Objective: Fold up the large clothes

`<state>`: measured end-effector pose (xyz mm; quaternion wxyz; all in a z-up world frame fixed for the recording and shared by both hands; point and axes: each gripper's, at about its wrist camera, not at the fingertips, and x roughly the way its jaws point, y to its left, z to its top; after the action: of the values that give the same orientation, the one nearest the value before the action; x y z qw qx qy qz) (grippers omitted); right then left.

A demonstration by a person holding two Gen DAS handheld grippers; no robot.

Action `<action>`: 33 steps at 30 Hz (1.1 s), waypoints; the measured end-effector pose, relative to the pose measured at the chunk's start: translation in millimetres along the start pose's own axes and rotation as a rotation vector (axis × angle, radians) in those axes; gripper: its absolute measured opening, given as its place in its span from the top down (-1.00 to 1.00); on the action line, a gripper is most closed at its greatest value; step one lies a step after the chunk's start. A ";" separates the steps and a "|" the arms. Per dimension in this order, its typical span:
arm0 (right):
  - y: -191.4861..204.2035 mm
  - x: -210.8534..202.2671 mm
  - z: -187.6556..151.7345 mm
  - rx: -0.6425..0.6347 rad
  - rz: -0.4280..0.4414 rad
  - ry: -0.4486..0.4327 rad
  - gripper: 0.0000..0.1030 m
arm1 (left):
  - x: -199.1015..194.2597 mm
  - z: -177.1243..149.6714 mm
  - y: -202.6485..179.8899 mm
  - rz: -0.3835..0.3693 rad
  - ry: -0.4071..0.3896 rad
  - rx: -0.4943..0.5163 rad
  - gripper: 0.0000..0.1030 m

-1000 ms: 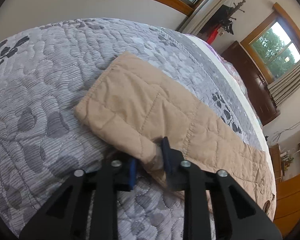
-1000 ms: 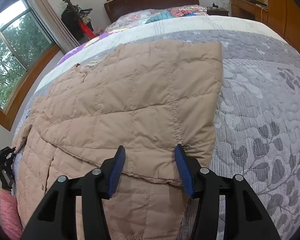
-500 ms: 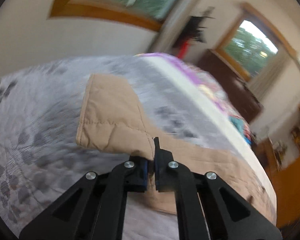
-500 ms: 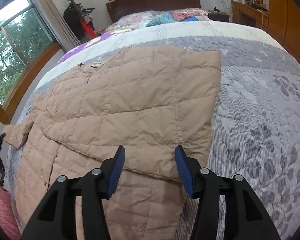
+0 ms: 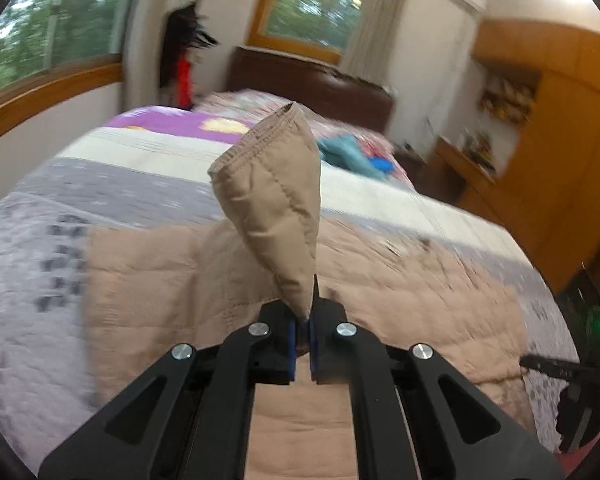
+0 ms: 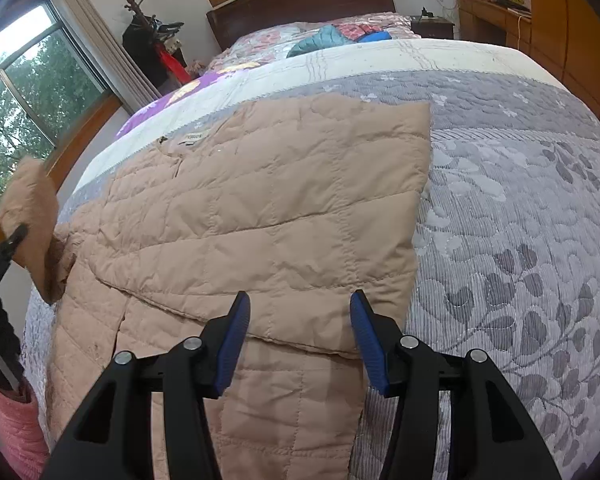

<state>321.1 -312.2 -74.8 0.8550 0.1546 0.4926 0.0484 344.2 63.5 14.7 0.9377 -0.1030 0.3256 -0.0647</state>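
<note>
Jacket (image 6: 268, 216), tan and quilted, lies spread on the grey bed (image 6: 520, 208). Left tool (image 5: 303, 332) is clenched on the sleeve (image 5: 272, 208), holding it lifted above the jacket's left side. Right tool (image 6: 296, 336) hovers released over the near folded edge, grasping nothing.

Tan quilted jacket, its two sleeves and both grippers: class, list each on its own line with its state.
Tan quilted jacket: spread flat on the grey bedspread.
Right sleeve: folded across the body, lying flat.
Left sleeve: cuff lifted off the bed.
Left gripper: shut on the left sleeve.
Right gripper: open, fingers above the jacket, holding nothing.
</note>
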 end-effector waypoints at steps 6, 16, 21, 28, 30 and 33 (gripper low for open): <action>-0.9 1.7 0.1 0.001 0.004 0.005 -0.02 | 37.4 -19.2 -53.0 -0.071 0.051 0.080 0.94; 0.3 5.1 0.2 -0.003 0.007 0.009 -0.02 | 76.8 -47.7 -99.4 -0.132 0.194 0.158 0.65; 2.4 6.8 0.3 -0.006 0.004 0.010 -0.02 | 63.1 -57.4 -104.9 -0.310 0.267 0.182 0.15; 17.5 2.5 -1.1 -0.025 0.039 0.012 -0.02 | 41.5 -51.4 -71.3 -0.338 0.243 0.131 0.07; 28.7 1.2 -0.5 -0.035 0.086 0.023 -0.02 | 45.6 -45.4 -54.9 -0.212 0.222 0.129 0.11; 49.8 2.1 2.5 -0.072 0.100 0.039 -0.02 | 65.4 -40.7 -24.5 -0.047 0.273 0.088 0.11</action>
<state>327.8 -265.0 -59.8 0.8468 0.1470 0.4989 0.1116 368.4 21.3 -49.8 0.8864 -0.0594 0.4446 -0.1141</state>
